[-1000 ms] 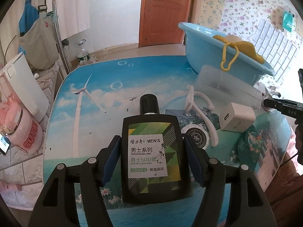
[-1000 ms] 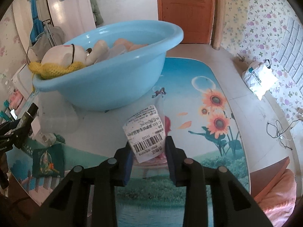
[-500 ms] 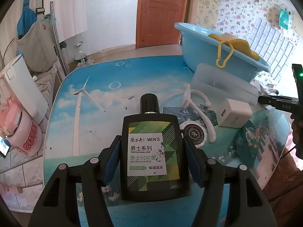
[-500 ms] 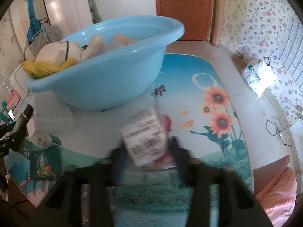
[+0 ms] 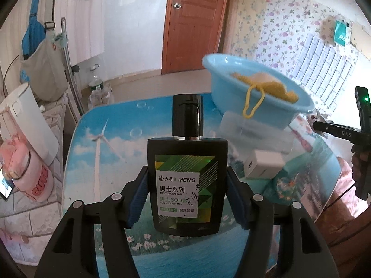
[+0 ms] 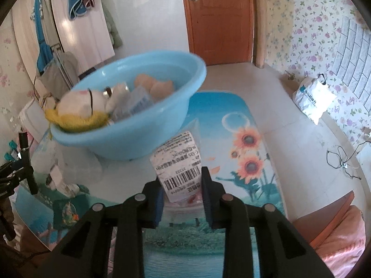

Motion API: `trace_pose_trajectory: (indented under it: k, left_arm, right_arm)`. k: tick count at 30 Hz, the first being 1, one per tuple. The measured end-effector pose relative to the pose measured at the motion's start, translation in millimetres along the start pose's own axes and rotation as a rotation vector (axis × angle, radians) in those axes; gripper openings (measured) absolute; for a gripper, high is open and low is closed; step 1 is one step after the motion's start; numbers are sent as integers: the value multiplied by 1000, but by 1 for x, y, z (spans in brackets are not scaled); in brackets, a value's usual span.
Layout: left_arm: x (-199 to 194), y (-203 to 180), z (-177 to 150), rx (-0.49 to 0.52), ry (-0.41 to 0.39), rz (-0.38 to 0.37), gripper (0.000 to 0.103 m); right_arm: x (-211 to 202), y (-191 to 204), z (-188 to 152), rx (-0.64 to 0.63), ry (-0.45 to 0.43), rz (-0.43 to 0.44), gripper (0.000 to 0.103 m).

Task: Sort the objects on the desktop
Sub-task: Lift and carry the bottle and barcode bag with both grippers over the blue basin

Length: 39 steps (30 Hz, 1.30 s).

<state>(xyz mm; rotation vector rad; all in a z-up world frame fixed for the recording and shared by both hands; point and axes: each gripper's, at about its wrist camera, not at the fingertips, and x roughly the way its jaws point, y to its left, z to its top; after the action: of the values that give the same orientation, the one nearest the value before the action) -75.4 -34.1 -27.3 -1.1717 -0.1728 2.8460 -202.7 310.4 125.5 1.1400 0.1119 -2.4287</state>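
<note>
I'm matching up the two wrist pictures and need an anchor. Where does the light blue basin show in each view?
Left wrist view: the light blue basin sits upper right of centre, beyond the black bottle in the left gripper.
Right wrist view: the basin is left of centre, just above and left of the labelled packet in the right gripper.
Shared landmark: the brown door at the top.

Black lotion bottle (image 5: pixel 187 180) upright, labelled packet (image 6: pixel 179 169) tilted

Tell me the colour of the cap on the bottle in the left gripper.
Black, glossy cap on the bottle; clearest in the left wrist view.
</note>
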Motion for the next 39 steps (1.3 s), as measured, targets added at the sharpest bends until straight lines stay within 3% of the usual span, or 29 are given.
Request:
trace_pose_trajectory:
  k: [9, 14, 28, 37, 39]
  left_arm:
    - [-17, -12, 22, 19, -70, -33, 62]
    - [-24, -23, 45, 12, -120, -97, 62]
    - [1, -76, 100, 140, -146, -172, 62]
    - [32, -106, 141, 206, -167, -221, 62]
    - [37, -109, 151, 211, -179, -233, 56]
  right_arm:
    - [-36, -2, 18, 24, -141, 15, 26]
    - [-47, 15, 25, -19, -193, 87, 26]
    - [-9, 54, 39, -126, -160, 225, 26]
    - [17, 41, 59, -119, -137, 206, 26]
    - [20, 40, 64, -125, -143, 202, 26]
